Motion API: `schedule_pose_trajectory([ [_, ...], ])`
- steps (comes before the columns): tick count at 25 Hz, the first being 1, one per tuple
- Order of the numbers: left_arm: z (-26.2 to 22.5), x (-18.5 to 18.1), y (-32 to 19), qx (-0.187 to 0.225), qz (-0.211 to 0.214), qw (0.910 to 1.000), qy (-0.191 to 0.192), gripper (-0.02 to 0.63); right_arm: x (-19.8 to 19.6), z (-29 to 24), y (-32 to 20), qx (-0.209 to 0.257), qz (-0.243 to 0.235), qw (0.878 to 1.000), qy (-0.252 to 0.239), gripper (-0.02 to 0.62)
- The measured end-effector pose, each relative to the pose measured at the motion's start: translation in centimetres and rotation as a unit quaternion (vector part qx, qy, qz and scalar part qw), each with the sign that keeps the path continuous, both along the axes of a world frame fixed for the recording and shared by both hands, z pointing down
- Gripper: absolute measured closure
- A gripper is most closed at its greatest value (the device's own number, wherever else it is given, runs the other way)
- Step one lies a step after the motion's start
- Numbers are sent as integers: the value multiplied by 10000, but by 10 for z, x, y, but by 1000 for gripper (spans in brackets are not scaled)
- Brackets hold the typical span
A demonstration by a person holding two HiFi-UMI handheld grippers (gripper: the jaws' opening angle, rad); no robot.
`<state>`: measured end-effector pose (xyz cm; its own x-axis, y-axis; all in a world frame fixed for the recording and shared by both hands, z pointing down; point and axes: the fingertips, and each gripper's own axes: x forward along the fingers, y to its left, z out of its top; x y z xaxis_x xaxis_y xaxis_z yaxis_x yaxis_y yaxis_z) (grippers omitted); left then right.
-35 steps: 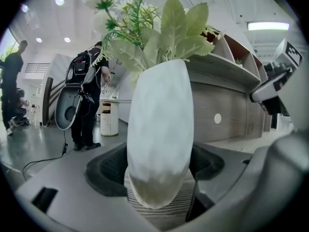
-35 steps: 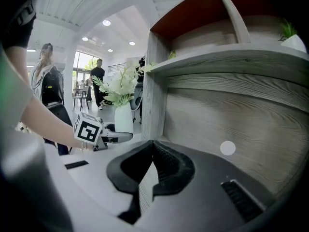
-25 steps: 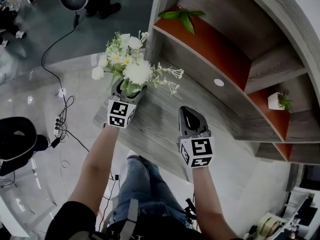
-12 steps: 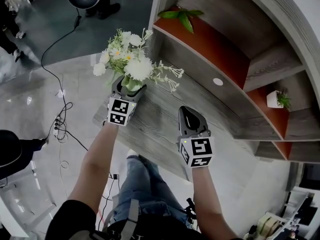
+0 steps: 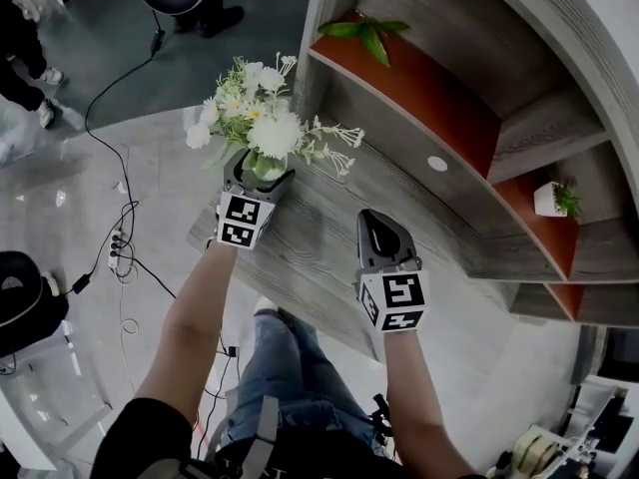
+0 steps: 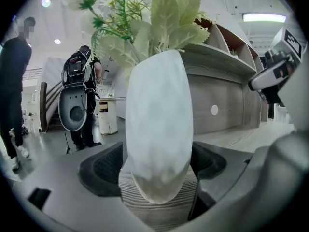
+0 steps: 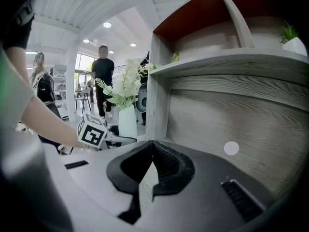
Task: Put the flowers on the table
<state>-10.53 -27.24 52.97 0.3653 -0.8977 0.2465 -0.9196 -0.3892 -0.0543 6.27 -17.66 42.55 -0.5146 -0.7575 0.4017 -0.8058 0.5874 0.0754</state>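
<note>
Left gripper (image 5: 258,180) farther onto grey wood table (image 5: 329,239), jaws opening round white vase (image 6: 159,129); right gripper (image 5: 380,234), jaws closed

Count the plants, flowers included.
3: flowers on the table's left end; green leaves on the upper shelf; a small potted plant on the right shelf. Others may be hidden.

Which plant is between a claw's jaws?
The white flowers in the white vase, between the left claw's opening jaws; both green plants sit on orange shelves.
</note>
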Motion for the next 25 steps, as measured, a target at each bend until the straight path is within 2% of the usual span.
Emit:
schedule_pose_trajectory([
  [7, -15, -4, 8, 36, -38, 10000, 71, 144, -6, -9, 2, 46, -53, 10000, -28, 581],
  [25, -60, -7, 56, 60, -370, 9992, 119, 140, -6, -65, 12, 430, -186, 9987, -184, 581],
])
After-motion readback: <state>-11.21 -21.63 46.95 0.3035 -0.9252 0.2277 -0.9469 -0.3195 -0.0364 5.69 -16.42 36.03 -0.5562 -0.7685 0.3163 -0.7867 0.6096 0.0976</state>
